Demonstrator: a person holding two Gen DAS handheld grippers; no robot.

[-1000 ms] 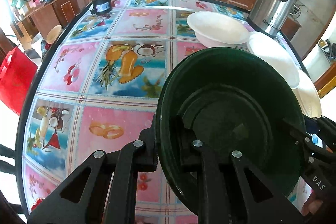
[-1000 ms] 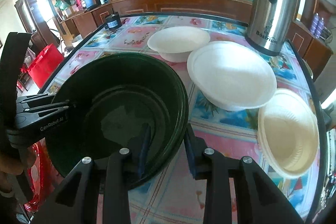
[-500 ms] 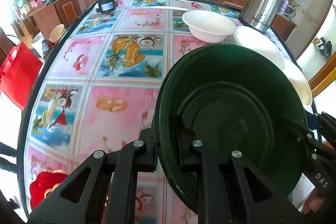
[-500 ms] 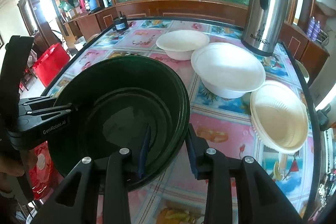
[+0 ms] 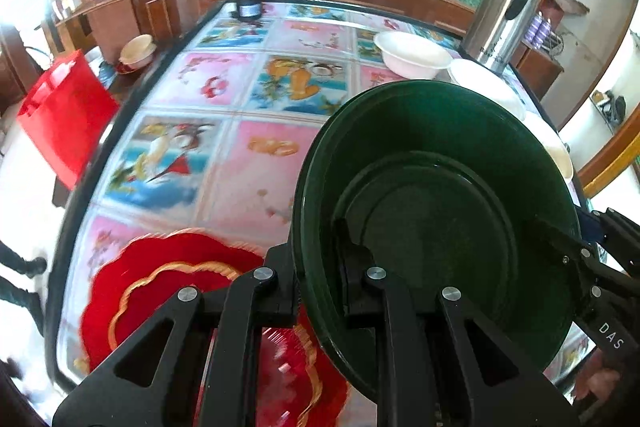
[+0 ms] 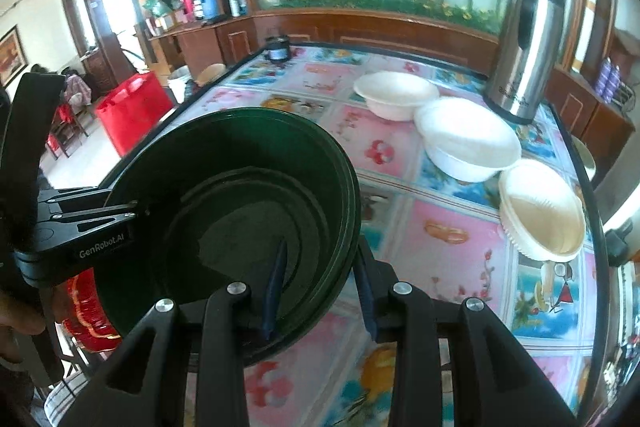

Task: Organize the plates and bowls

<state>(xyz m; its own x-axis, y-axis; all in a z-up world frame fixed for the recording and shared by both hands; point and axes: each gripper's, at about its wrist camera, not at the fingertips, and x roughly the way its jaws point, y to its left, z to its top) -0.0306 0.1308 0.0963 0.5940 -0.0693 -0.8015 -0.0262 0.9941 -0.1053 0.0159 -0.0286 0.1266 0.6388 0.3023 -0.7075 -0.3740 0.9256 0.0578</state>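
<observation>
Carrying the green bowl stack [image 5: 436, 211] above the table [image 5: 256, 163], you pinch its rim with both the left hand-held gripper [image 5: 320, 279] and right hand-held gripper [image 6: 316, 287]; red plates [image 5: 168, 291], white bowls [image 6: 468, 139] remain unsorted.
</observation>
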